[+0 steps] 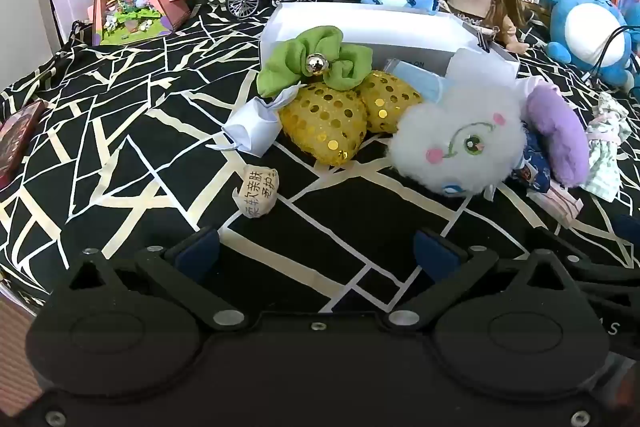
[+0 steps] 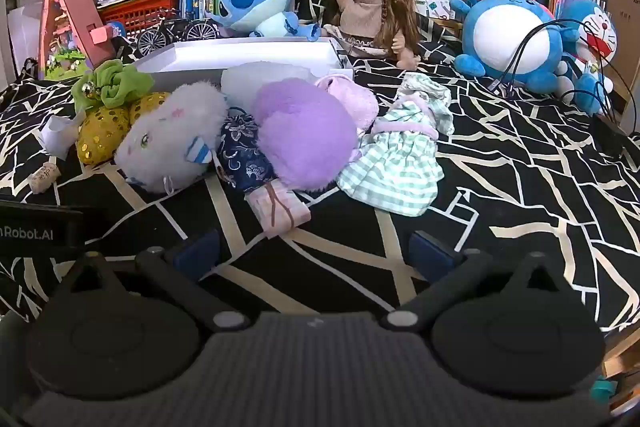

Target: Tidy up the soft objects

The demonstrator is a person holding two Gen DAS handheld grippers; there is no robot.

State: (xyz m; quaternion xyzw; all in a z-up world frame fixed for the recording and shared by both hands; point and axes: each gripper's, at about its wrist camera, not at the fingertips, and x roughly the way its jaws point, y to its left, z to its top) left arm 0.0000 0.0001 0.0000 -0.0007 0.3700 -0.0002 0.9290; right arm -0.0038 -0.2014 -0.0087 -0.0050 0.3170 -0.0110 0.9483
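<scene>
White box [image 1: 360, 27] is sitting empty; the soft toys [image 2: 304, 143] are still lying heaped beside it, both grippers' jaws gaping wide, holding nothing.

Cloth [image 1: 120, 155]: black, cream crack-line pattern. Strawberries [image 1: 326, 123]: gold sequins, green bow [image 1: 308, 61]. Plush head [image 1: 456, 143] right of strawberries: white, pink cheeks, green eye, purple ear [image 2: 304, 143]. Dress [image 2: 396, 163]: green-white check. Pouch [image 2: 244, 151]: navy floral.
</scene>
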